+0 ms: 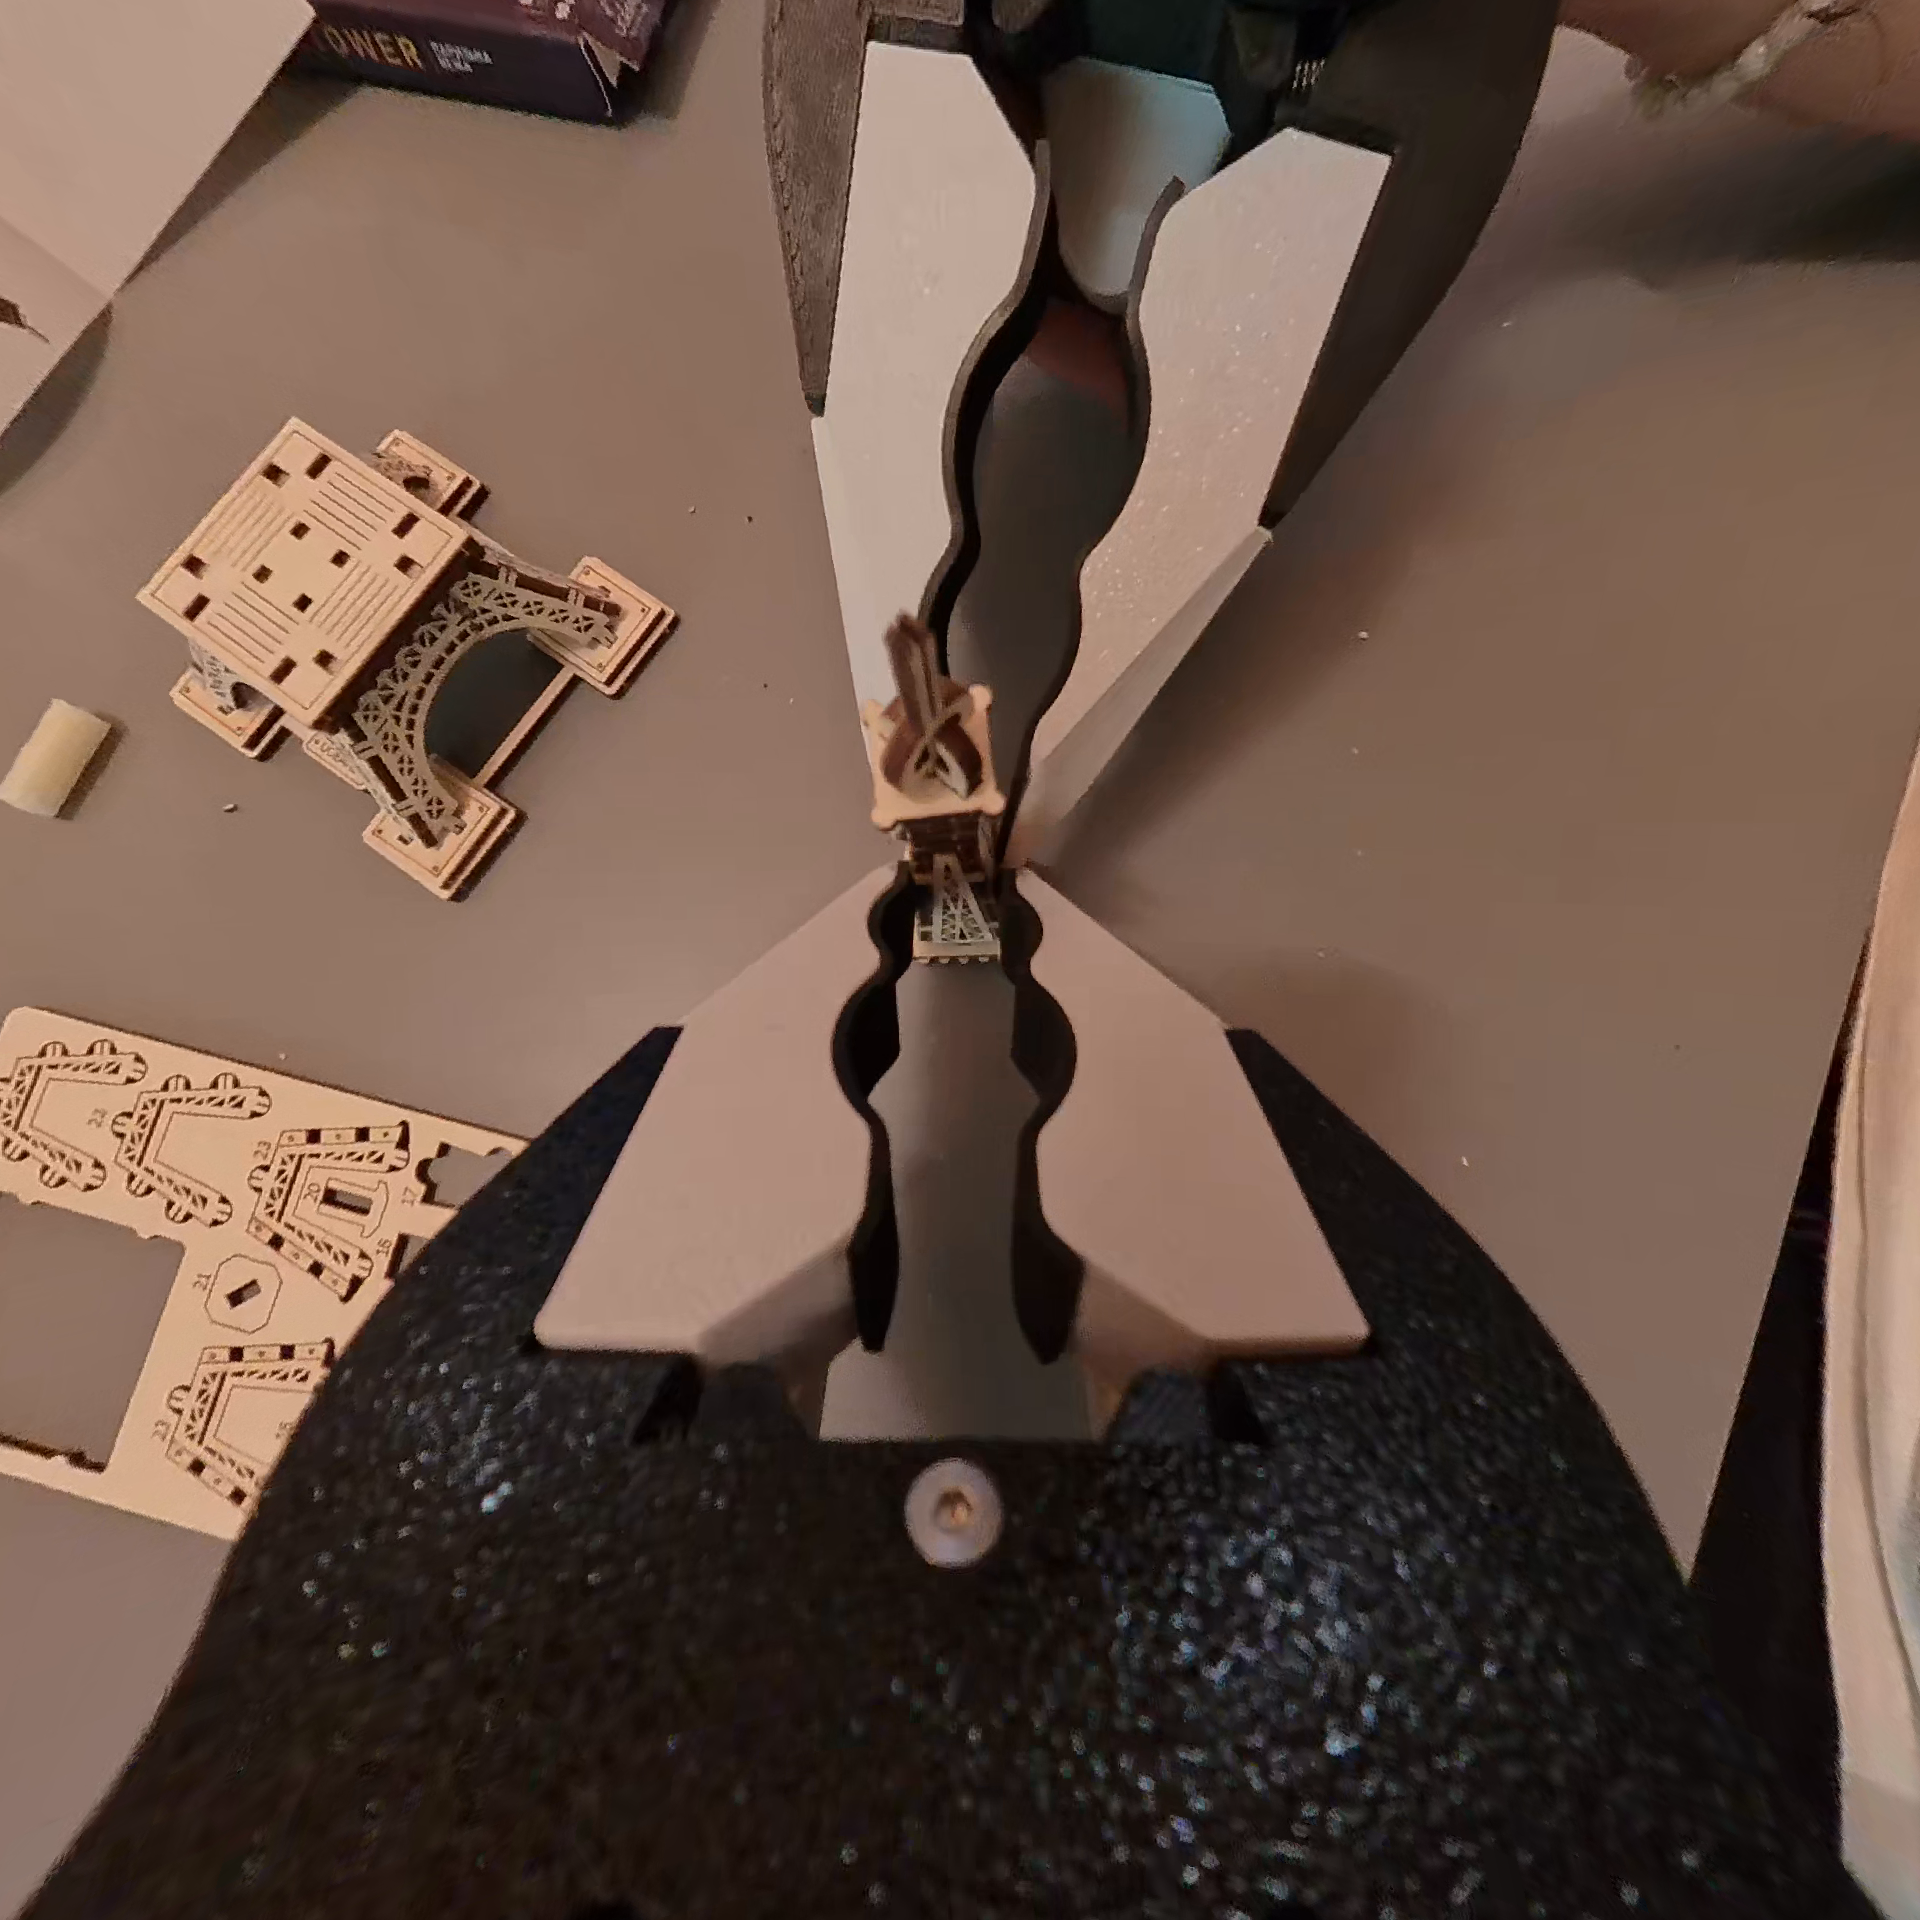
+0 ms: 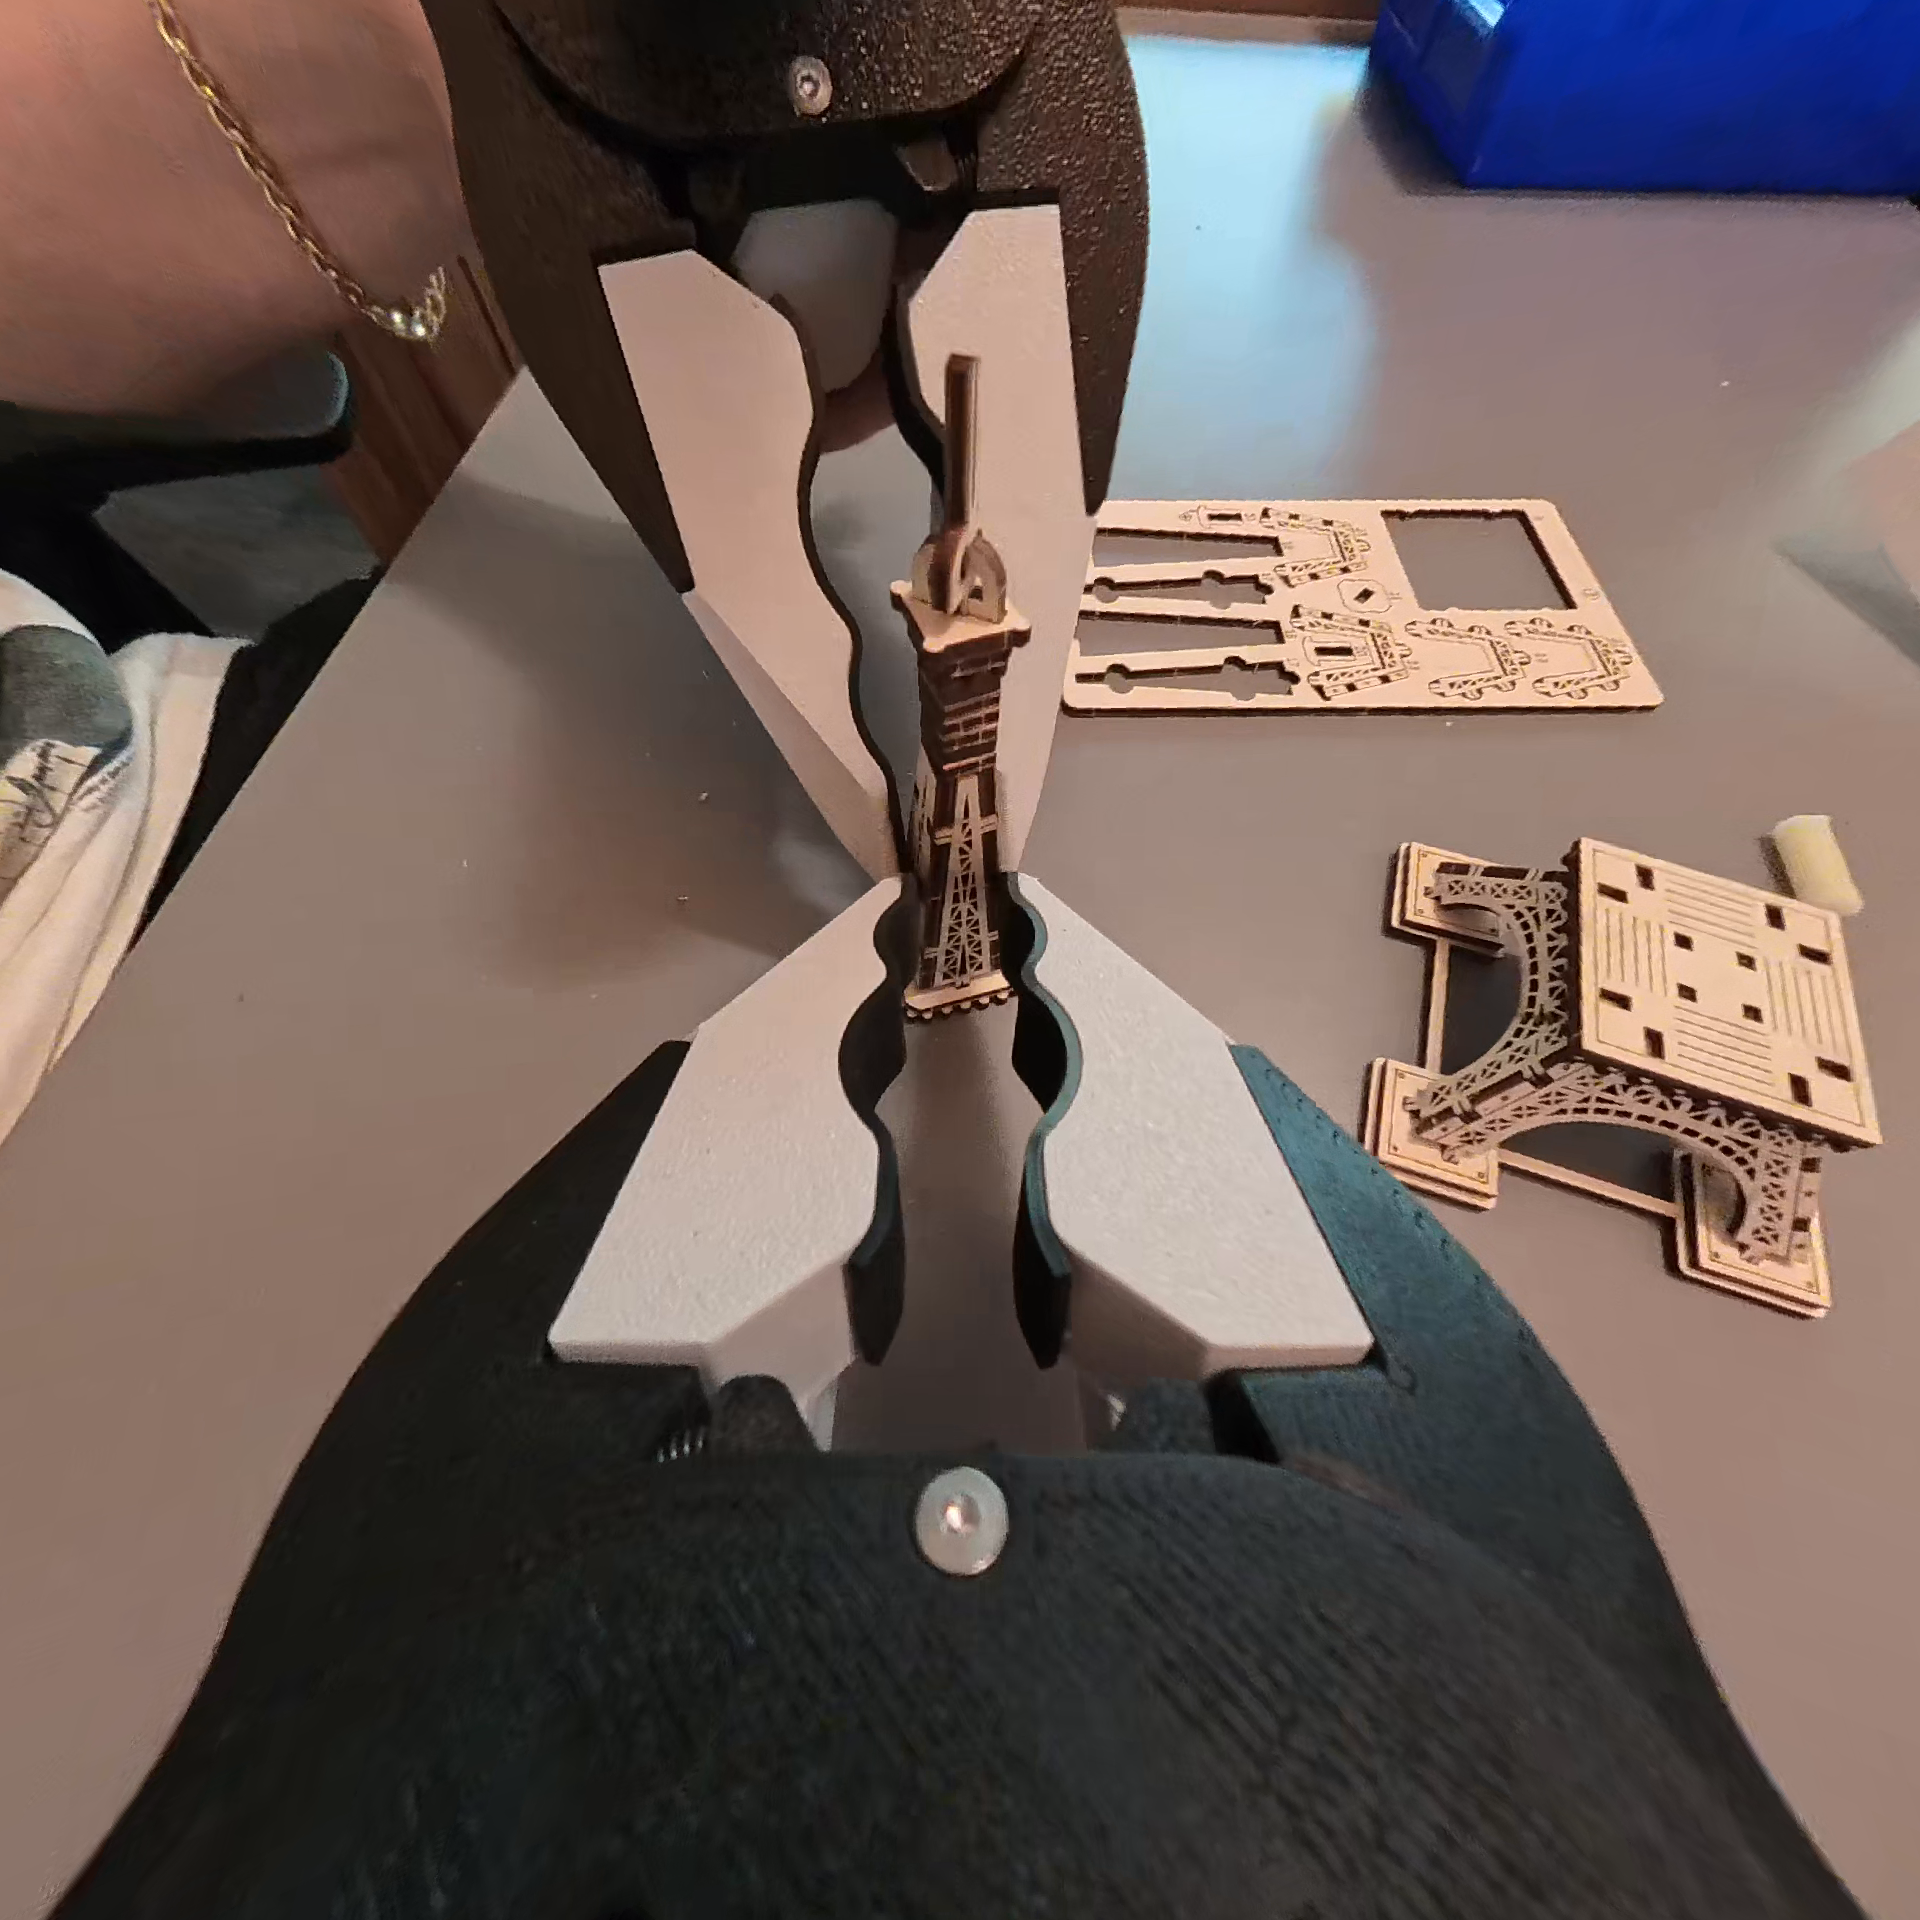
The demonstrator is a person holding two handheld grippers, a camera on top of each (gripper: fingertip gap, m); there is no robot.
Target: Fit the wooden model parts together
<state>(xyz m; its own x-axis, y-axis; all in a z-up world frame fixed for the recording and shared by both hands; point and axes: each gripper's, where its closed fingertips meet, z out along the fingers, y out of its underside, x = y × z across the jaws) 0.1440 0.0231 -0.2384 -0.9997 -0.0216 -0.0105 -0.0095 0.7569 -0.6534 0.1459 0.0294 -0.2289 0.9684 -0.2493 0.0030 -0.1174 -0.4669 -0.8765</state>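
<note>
The tower's slim upper section (image 1: pixel 935 769) is a wooden lattice shaft with a small platform and a spire. It stands upright between both grippers. My left gripper (image 1: pixel 953 888) is shut on its lower end. My right gripper (image 2: pixel 958 899) is shut on the same lower end (image 2: pixel 956 935) from the opposite side, tip to tip with the left. The spire (image 2: pixel 961 436) points up between the far fingers. The arched tower base (image 1: pixel 395 665) with its slotted square deck sits apart on the grey table; it also shows in the right wrist view (image 2: pixel 1652 1049).
A wooden part sheet (image 1: pixel 208 1226) with several punched-out gaps lies flat; it also shows in the right wrist view (image 2: pixel 1361 613). A small pale block (image 1: pixel 57 753) lies beside the base. A dark box (image 1: pixel 488 52) and a blue bin (image 2: pixel 1662 94) stand farther off. The table edge (image 2: pixel 436 499) is near. The tips of both grippers are at nearly the same place.
</note>
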